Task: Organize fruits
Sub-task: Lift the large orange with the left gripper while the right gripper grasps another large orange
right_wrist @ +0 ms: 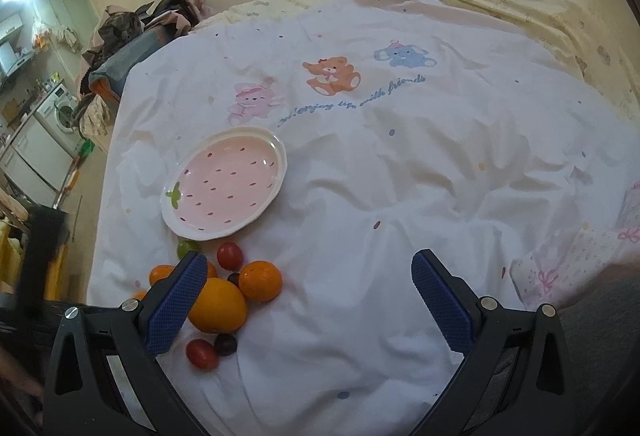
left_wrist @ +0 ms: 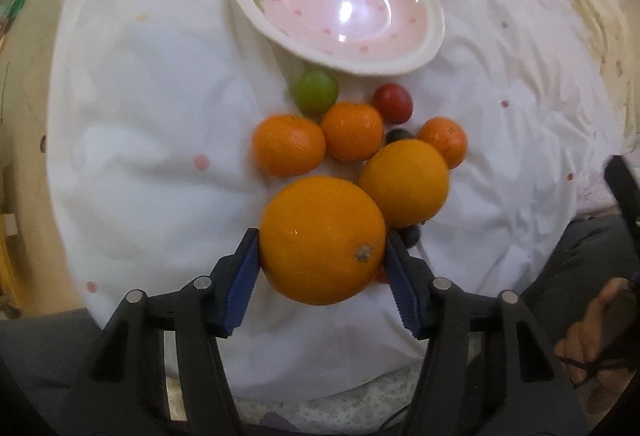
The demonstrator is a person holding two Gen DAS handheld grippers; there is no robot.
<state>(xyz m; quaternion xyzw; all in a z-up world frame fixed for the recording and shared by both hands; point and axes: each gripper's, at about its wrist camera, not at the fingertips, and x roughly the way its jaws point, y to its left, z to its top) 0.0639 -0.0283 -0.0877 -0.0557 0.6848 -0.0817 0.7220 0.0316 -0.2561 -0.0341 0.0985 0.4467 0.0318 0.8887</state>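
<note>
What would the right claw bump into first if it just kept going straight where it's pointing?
Probably only the white bedsheet. The right claw is open and empty, and the fruit pile and pink strawberry plate sit off to its left.

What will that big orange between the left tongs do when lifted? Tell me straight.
The big orange is round and smooth-skinned, so it may slip or rotate between the ribbed pads. It looks dense, probably heavy for its size. If released on the soft white bedcover, it would likely roll toward the neighbouring orange.

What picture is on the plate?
A pink strawberry with darker seeds, on the plate; clearest in the right wrist view.
</note>
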